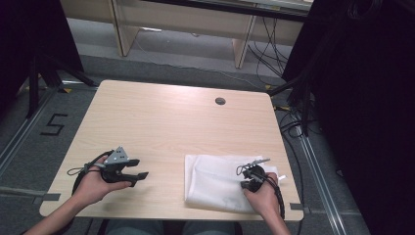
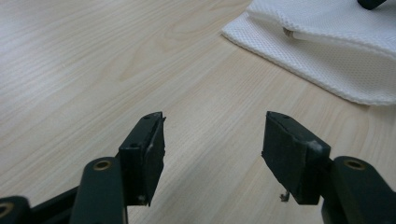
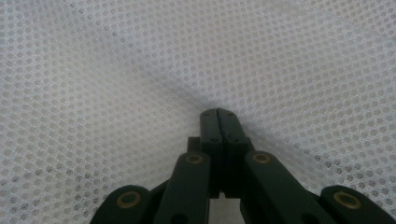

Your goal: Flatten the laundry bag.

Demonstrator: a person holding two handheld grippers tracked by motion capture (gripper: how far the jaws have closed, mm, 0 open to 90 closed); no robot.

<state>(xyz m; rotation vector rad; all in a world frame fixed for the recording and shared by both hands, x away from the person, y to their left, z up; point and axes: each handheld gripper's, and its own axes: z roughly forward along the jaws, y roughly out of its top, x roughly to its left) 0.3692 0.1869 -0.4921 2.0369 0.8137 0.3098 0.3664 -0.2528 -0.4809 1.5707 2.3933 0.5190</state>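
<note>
Here white mesh cloth (image 1: 215,183) flat, long axis across table (image 1: 166,117).

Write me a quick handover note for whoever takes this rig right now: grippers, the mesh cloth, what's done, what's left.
Left gripper: open, holding nothing, over bare table left of the cloth.
Right gripper: jaws together, tips pressed into the white mesh cloth; whether a fold is pinched cannot be told.
Cloth: folded, at the table's near right corner.
Done: right gripper is on the cloth.
Left: probably lift or unfold; bring the left gripper in.
</note>
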